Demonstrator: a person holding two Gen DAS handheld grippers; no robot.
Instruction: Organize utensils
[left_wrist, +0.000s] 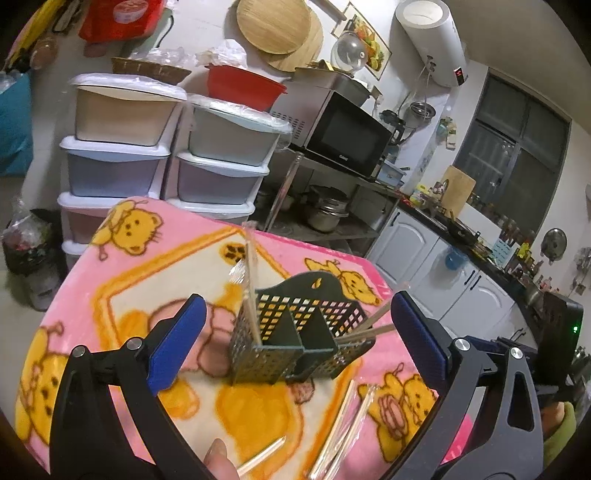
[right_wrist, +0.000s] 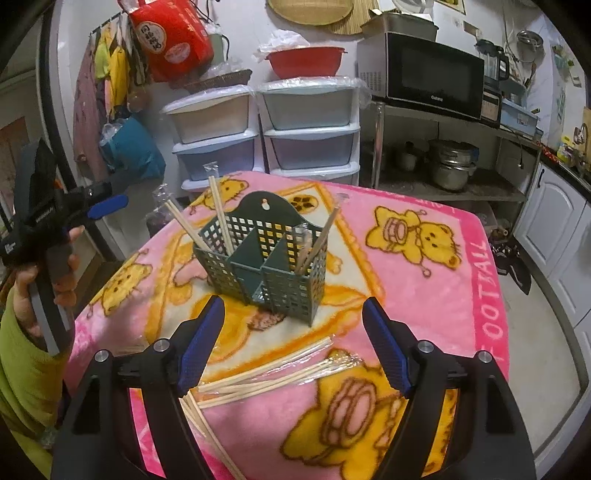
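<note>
Loose chopsticks (right_wrist: 266, 373) lying left-right near the green holder (right_wrist: 266, 254); near ends hidden behind right gripper (right_wrist: 293, 345). Both grippers, left (left_wrist: 295, 343) included, spread apart, empty.

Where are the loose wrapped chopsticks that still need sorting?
In the right wrist view, the plastic-wrapped wooden chopsticks lie flat on the pink bear-print blanket, just in front of the dark green perforated utensil caddy, between the open right gripper's fingers.

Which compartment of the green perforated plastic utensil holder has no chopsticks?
The middle compartment of the green perforated plastic utensil holder. The left one holds wrapped wooden chopsticks, the right another pair.
</note>
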